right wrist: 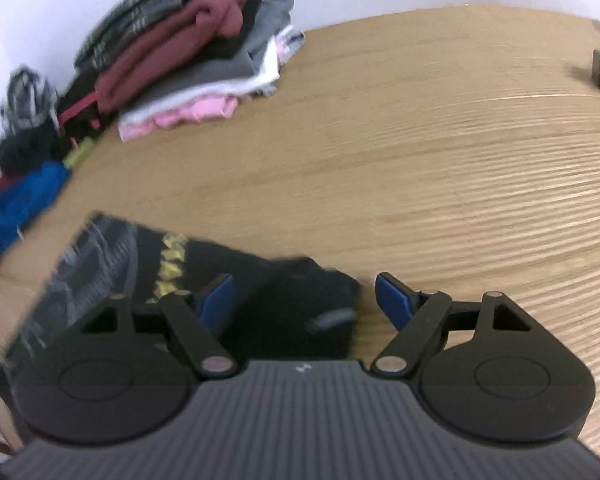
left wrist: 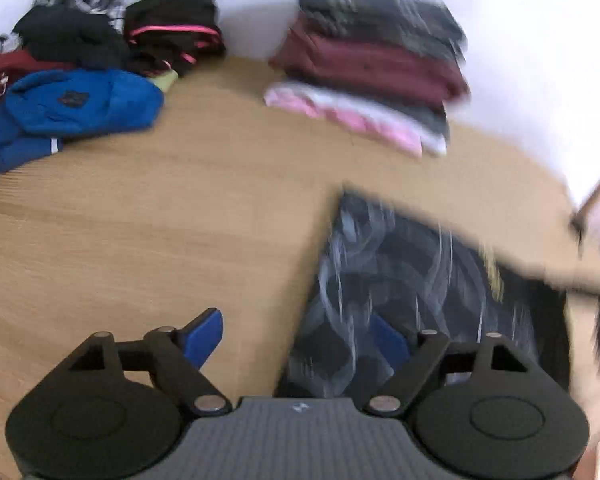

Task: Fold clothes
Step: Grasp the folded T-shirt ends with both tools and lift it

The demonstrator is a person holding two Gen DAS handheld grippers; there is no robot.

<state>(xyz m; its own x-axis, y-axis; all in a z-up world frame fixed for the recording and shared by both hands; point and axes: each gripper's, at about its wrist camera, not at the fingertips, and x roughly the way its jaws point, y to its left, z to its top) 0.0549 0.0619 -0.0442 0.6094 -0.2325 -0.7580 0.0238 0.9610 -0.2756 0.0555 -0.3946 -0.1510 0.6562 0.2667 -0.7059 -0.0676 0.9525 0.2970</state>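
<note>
At the far left of the light wooden surface [left wrist: 180, 208], against the white wall, lies a loose heap of unfolded clothes [left wrist: 72, 64]: a bright blue fleece top, dark red cloth, black pieces with pink piping and a grey-and-white plaid garment. It looks like the supply still to be worked through, kept out of the way so the middle of the surface stays free for folding.

Further right along the same wall stands a tidy stack of folded clothes [left wrist: 372, 64], a dark striped piece on top, maroon below it, then grey, white and pink at the bottom. This is probably where finished pieces go, well apart from the heap so the two do not mix.

Nearer the front edge lies the garment in hand, a black folded shirt with a grey swirling print and small yellow markings [left wrist: 420, 280]. It rests flat on the surface, folded into a rough rectangle. In the left wrist view its long axis runs from the near edge away toward the far right, one corner pointing at the folded stack; the picture is blurred, so finer creases cannot be read.

The left tongs [left wrist: 300, 340] stand wide apart and hold nothing, one blue pad over bare wood, the other over the shirt's left edge. The right tongs [right wrist: 304, 300] are likewise spread and empty, straddling the shirt's black right-hand end [right wrist: 300, 312], seemingly placed either side of the piece to take it up at both ends.
</note>
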